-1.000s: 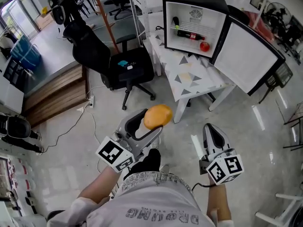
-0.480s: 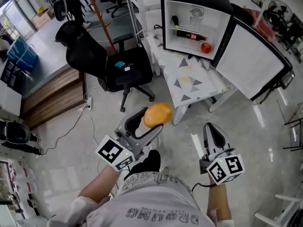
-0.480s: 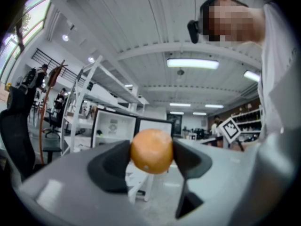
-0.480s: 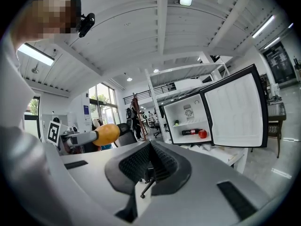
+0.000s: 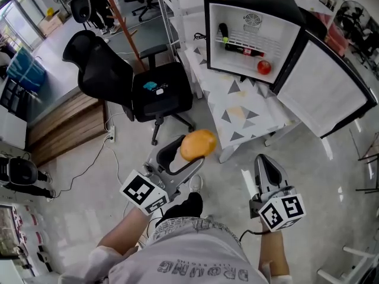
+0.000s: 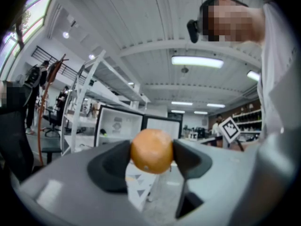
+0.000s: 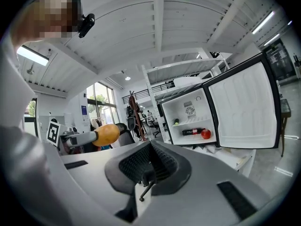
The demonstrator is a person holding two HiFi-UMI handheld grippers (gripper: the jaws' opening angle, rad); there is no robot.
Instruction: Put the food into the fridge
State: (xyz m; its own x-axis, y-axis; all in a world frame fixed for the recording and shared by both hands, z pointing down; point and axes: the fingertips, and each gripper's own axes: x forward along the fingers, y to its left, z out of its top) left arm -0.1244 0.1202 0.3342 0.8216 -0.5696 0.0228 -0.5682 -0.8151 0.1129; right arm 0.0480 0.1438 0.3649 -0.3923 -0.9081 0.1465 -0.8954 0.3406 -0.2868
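An orange (image 5: 198, 145) (image 6: 151, 151) (image 7: 107, 134) is clamped between the pads of my left gripper (image 5: 190, 149) (image 6: 151, 154), held out over the floor. The small black fridge (image 5: 249, 34) (image 7: 195, 124) stands ahead on a low white table (image 5: 243, 108) with its door (image 5: 323, 87) swung open to the right. Inside lie a dark bottle (image 5: 243, 50) (image 7: 191, 131), a red apple (image 5: 264, 67) (image 7: 205, 134) and a green-capped item (image 5: 223, 31) (image 7: 176, 122). My right gripper (image 5: 265, 171) (image 7: 149, 166) is shut with nothing in it, low at the right.
A black office chair (image 5: 139, 81) with a teal item (image 5: 153, 86) on its seat stands left of the table. A wooden platform (image 5: 65, 123) and a cable (image 5: 95, 155) lie at the left. Shelving (image 5: 172, 5) rises behind the table.
The fridge, table and chair have shifted lower and slightly right in the head view. Both grippers keep their places and the orange stays gripped.
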